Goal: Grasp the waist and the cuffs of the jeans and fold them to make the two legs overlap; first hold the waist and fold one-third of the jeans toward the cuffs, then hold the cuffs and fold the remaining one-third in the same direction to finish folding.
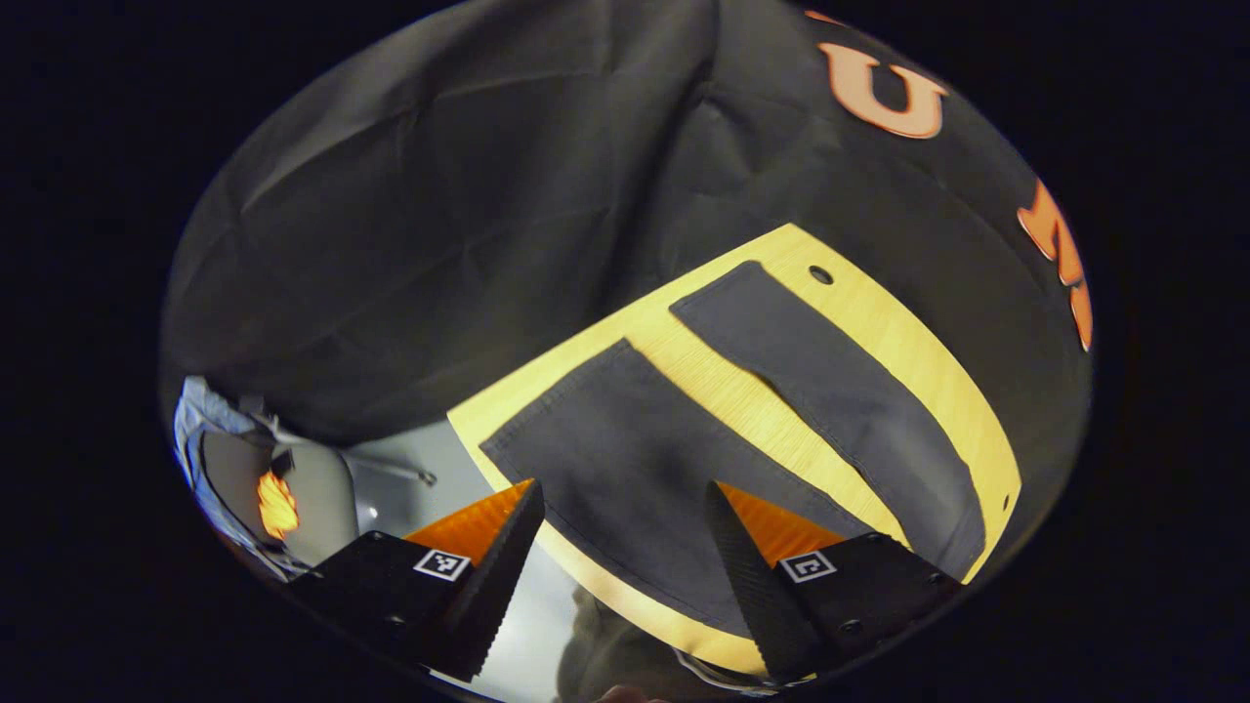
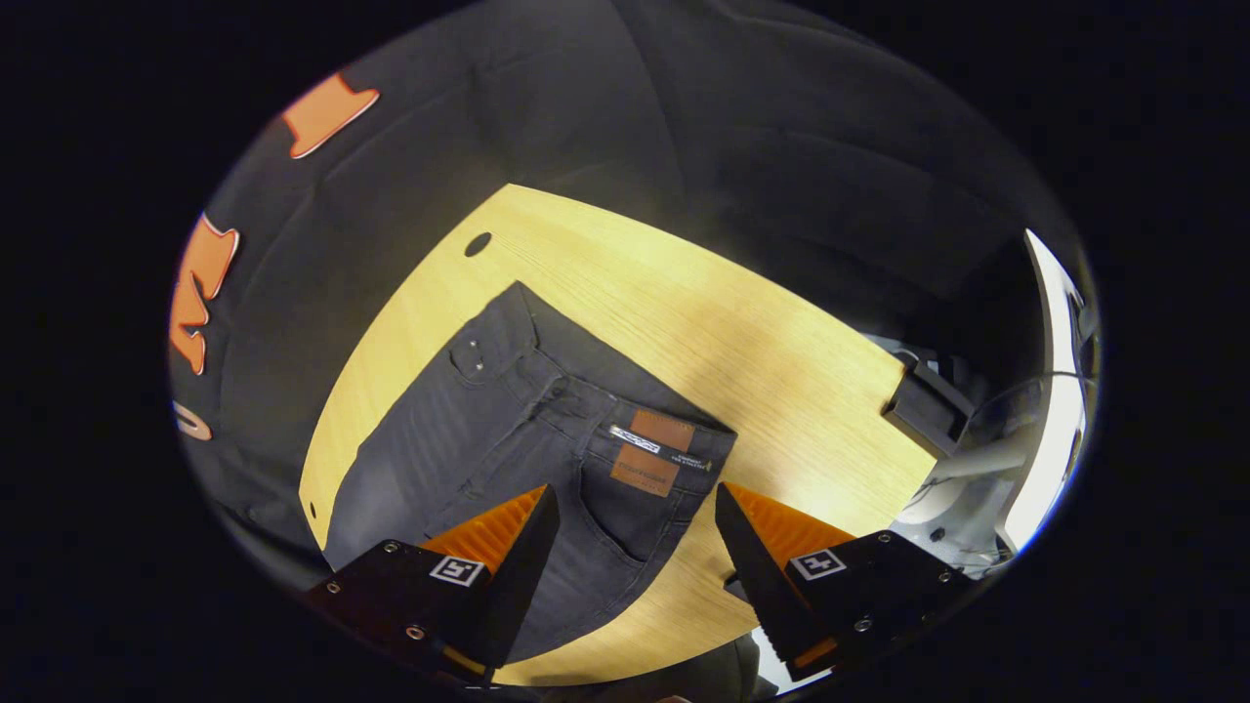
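Note:
Dark grey jeans lie flat on a light wooden table. In the left gripper view the two legs are spread apart, one leg [image 1: 635, 459] near me and the other leg [image 1: 830, 391] farther right, with bare table [image 1: 723, 391] between them. My left gripper [image 1: 625, 498] hovers open above the near leg's cuff end. In the right gripper view the jeans' waist [image 2: 586, 410], with a brown patch [image 2: 652, 449], faces up. My right gripper [image 2: 635, 503] hangs open just above the waist, nothing between its fingers.
The table [image 2: 742, 332] has a small round hole [image 2: 478, 244] near its far corner. A dark box [image 2: 928, 405] sits at the table's right edge. Black cloth walls surround the table. A white chair [image 1: 322, 488] stands off the table's left side.

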`<state>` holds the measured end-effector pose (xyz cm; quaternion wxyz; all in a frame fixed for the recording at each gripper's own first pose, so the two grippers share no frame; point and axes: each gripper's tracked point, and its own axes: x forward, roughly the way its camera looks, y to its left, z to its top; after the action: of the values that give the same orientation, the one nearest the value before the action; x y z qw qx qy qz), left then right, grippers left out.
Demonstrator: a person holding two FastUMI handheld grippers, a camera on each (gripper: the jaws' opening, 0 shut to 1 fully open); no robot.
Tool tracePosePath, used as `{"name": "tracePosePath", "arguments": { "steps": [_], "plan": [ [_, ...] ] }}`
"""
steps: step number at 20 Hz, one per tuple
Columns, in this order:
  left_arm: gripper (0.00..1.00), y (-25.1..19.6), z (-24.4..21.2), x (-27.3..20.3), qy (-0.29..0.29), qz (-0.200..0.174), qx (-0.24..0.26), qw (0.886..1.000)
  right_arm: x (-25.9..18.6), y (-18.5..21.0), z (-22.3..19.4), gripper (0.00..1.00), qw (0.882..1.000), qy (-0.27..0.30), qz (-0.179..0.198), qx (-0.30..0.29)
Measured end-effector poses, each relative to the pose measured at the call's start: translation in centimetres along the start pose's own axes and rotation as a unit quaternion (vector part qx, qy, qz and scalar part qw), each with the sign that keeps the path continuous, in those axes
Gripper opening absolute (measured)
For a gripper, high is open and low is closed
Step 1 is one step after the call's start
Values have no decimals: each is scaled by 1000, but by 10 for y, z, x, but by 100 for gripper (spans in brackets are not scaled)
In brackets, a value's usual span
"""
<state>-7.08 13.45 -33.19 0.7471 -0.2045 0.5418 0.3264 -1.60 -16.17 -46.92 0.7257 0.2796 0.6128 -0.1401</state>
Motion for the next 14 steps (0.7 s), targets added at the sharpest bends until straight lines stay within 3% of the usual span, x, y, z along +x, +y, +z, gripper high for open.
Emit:
{"name": "tracePosePath", "arguments": {
  "steps": [7, 11, 14],
  "plan": [
    [99, 12, -19, 19, 105, 5, -42, 994, 36, -13, -18, 98, 998, 54, -33, 23],
    [99, 31, -5, 36, 128, 34, -57, 990, 47, -16, -19, 98, 997, 57, -50, 22],
    [98, 54, -9, 68, 150, 36, -96, 983, 51, -18, -18, 97, 996, 60, -58, 7]
  ]
}}
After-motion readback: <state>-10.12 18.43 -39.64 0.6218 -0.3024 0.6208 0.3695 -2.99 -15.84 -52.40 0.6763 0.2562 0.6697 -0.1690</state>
